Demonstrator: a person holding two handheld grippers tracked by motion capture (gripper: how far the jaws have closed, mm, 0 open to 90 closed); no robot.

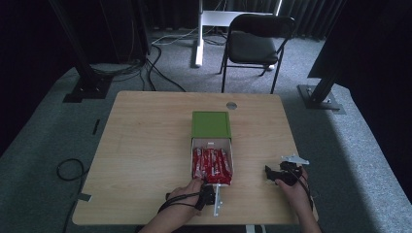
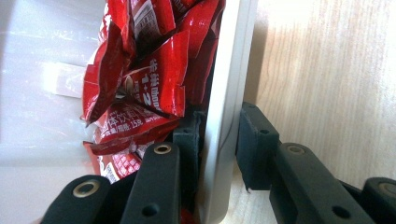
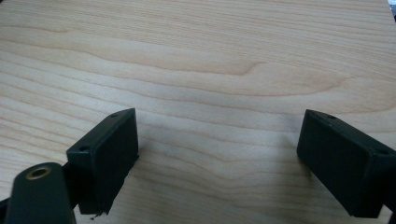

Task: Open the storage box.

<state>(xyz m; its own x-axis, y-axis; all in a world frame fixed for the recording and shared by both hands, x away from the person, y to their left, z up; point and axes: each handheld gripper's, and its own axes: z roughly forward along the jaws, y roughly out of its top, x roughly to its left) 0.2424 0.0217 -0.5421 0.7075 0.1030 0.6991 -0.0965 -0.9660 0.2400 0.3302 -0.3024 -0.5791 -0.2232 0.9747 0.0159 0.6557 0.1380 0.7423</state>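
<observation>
My left gripper [image 2: 217,140] is clamped on the near wall of the white box [image 2: 229,84], one jaw inside against the red packets [image 2: 154,74], the other outside on the surface side; the wall sits pinched between the pads. In the high view that gripper [image 1: 210,191] sits at the near edge of the box [image 1: 231,155], which lies mid-surface, packed with red packets [image 1: 212,165] at its near end, bare white floor at the far end. A green lid [image 1: 210,124] lies just beyond the box, touching its far end. My right gripper [image 3: 217,158] is released, jaws spread wide with nothing between them, bare wood surface [image 3: 210,60] under them. In the high view it [image 1: 279,174] rests on the surface [image 1: 145,141] to the right of the box, apart from it. Nothing stands between the two grippers. A black chair [image 1: 255,41] stands beyond the far edge.
</observation>
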